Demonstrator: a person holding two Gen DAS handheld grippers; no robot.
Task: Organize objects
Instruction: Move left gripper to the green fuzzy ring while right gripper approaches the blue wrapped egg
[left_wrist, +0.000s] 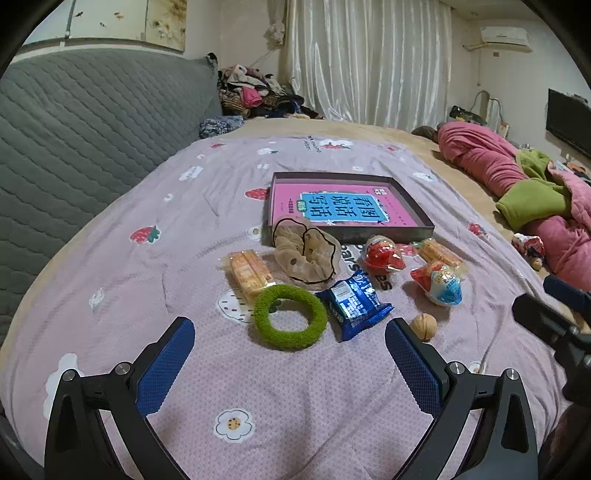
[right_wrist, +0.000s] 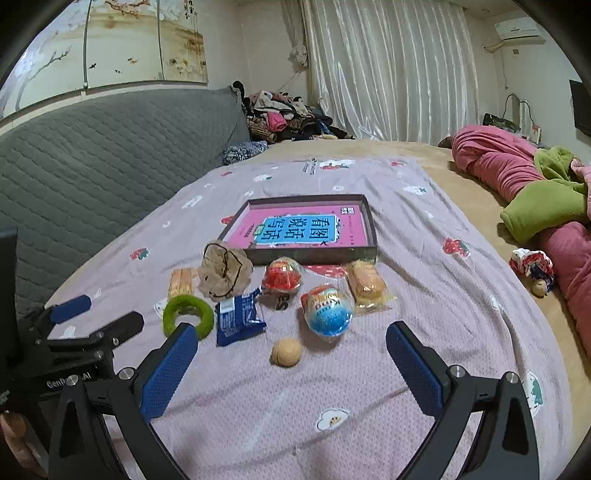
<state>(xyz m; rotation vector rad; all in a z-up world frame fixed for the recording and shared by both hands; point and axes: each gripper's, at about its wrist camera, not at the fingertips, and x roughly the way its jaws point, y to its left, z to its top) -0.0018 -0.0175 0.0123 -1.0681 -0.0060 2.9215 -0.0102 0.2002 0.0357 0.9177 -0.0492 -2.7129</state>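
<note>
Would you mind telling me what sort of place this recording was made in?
Most likely a bedroom at home: the objects lie on a bed's strawberry-print sheet, a quilted grey headboard rises behind it, and white curtains hang beside a clothes pile.

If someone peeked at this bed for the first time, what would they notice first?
Probably the bright pink book lying in a shallow dark box in the middle of the purple strawberry blanket. Just in front of it sits a little pile of things: a fuzzy green ring, a blue snack packet beside it, and a walnut nearest the open right hand-held gripper.
</note>
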